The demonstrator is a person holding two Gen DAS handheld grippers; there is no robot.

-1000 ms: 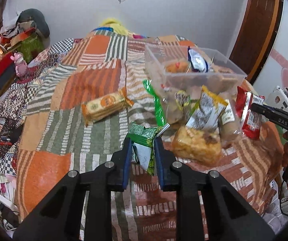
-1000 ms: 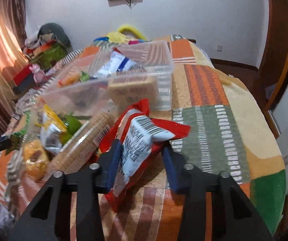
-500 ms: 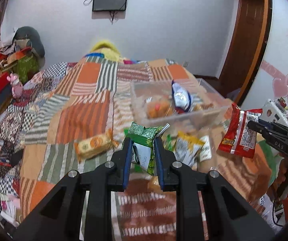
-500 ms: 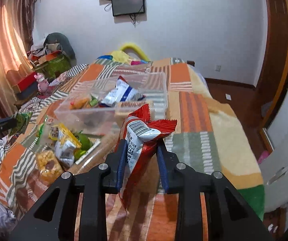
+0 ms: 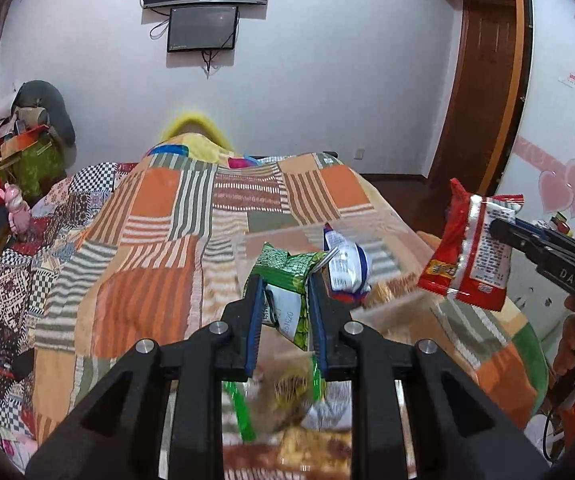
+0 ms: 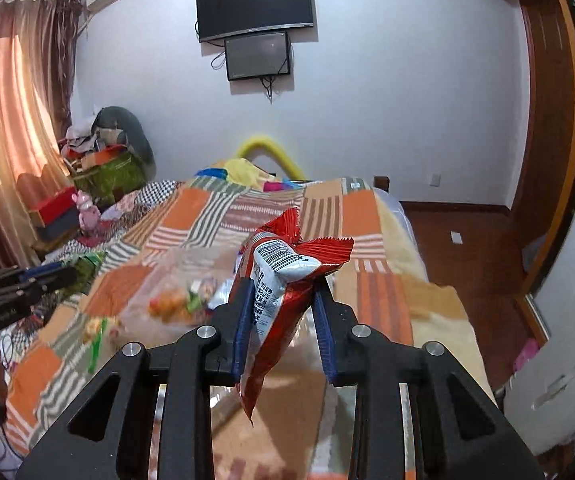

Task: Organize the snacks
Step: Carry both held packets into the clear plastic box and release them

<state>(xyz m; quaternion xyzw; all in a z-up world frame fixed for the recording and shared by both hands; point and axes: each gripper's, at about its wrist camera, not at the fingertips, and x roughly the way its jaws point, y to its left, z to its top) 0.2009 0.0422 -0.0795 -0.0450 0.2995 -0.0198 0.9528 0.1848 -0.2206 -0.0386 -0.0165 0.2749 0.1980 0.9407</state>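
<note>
My left gripper point(image 5: 285, 280) is shut on a green snack packet point(image 5: 287, 280) and holds it in the air above the bed. My right gripper point(image 6: 283, 288) is shut on a red snack packet point(image 6: 283, 292), also held high; this packet shows at the right of the left wrist view point(image 5: 469, 252). A clear plastic box point(image 5: 271, 240) with a white-blue packet point(image 5: 345, 264) and other snacks stands on the bed beyond the left gripper; it appears blurred in the right wrist view point(image 6: 175, 296). Loose snacks point(image 5: 299, 392) lie below the left gripper.
The bed has an orange, green and white patchwork quilt point(image 5: 147, 248). Boxes, bags and a pink toy point(image 5: 15, 208) are piled at the left. A wooden door point(image 5: 483, 92) and white furniture stand to the right. Screens point(image 6: 255, 28) hang on the far wall.
Both grippers have risen from the bed with their packets. The right gripper closed on the red packet and lifted it. The snack pile and box now sit lower in both views.
</note>
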